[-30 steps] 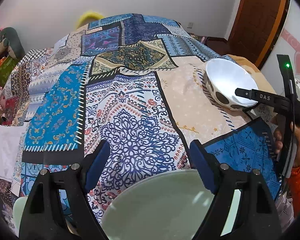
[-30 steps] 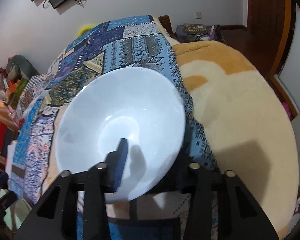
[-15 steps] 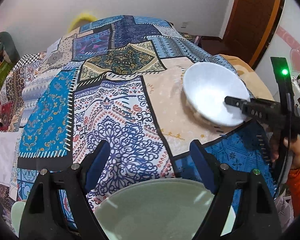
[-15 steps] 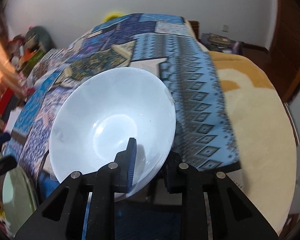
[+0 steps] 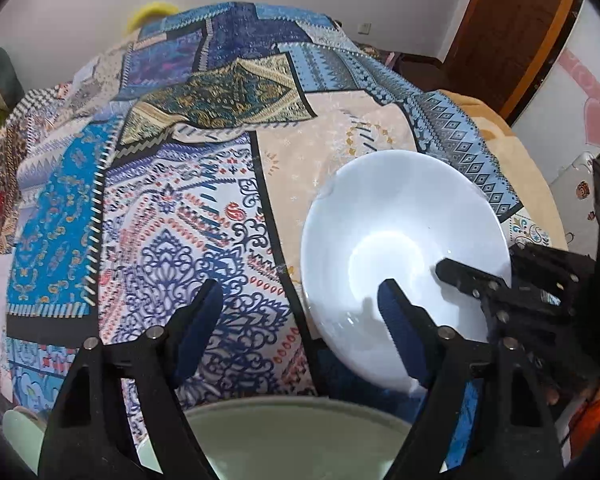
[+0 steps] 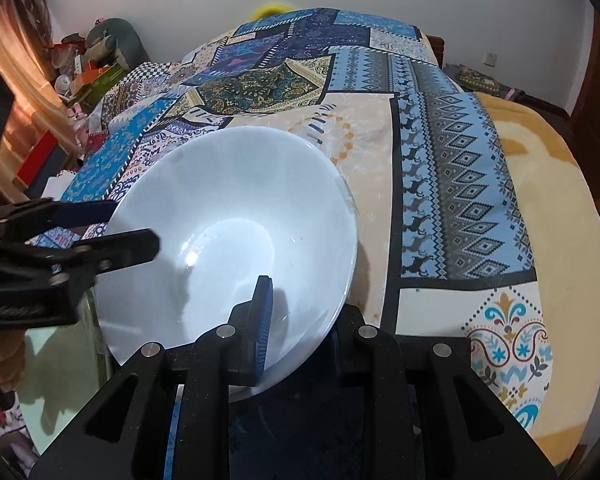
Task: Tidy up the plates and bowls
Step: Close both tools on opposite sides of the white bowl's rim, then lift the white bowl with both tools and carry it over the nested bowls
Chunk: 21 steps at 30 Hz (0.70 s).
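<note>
One patchwork bedspread (image 5: 148,216) in blues, creams and dark greens covers the bed and fills most of both frames, with a tan blanket (image 6: 556,240) along its right edge in the right wrist view. Next in size, a white bowl (image 6: 228,232) sits tilted at the centre of that view and at right of centre in the left wrist view, raised above the cloth. At the bottom of the left wrist frame lies a pale green plate (image 5: 296,440), its rim curving between that gripper's fingers. Right gripper (image 6: 300,320) is closed on the white bowl's near rim, one blue pad inside and the other finger outside. Left gripper (image 5: 300,308) is spread wide with nothing between its fingers, hanging above the green plate, its right finger overlapping the bowl in the picture
</note>
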{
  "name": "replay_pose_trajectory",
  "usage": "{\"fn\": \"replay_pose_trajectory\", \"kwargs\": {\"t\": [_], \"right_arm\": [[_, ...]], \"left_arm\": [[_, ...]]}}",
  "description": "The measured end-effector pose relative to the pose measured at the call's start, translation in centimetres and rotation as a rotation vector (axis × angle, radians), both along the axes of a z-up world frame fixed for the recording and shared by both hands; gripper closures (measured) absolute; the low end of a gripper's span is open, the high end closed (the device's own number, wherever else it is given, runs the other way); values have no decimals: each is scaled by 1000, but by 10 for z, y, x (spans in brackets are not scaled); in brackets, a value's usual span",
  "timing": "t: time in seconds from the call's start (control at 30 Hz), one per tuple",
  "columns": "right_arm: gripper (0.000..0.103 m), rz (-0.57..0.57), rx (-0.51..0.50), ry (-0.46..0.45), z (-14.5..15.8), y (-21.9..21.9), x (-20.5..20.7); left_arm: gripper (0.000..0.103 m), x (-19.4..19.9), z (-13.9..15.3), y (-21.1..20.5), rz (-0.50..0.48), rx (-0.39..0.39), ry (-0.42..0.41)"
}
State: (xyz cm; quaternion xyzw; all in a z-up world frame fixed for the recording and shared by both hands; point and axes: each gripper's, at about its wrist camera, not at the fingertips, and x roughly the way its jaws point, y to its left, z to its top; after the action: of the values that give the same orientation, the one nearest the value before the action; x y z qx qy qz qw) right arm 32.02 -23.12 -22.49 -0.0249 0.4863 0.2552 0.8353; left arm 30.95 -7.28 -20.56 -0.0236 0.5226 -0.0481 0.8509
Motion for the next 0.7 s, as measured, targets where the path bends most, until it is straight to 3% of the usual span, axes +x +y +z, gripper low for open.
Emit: {"fn": "replay_pose_trajectory", "kwargs": {"t": [0.23,0.47,0.57,0.63,0.7], "right_arm": [[78,-48,53,34,1,-5,0],[80,-81,84,26,0,-5,-2],[81,-84,83,13,1,-5,-2],[81,-89,80,10,2,-5,-3],[82,-100,91,12,3,-7,-4]], "left_arm": [[53,14,-22,-4,-12,-16,70],[64,17,-28,-9,-23,-4,42],[71,19,-29,-11,-33,-11,39],[82,20,-28,-14,-41,-19,40],[84,20,-27,-15,-38,-25,37]]}}
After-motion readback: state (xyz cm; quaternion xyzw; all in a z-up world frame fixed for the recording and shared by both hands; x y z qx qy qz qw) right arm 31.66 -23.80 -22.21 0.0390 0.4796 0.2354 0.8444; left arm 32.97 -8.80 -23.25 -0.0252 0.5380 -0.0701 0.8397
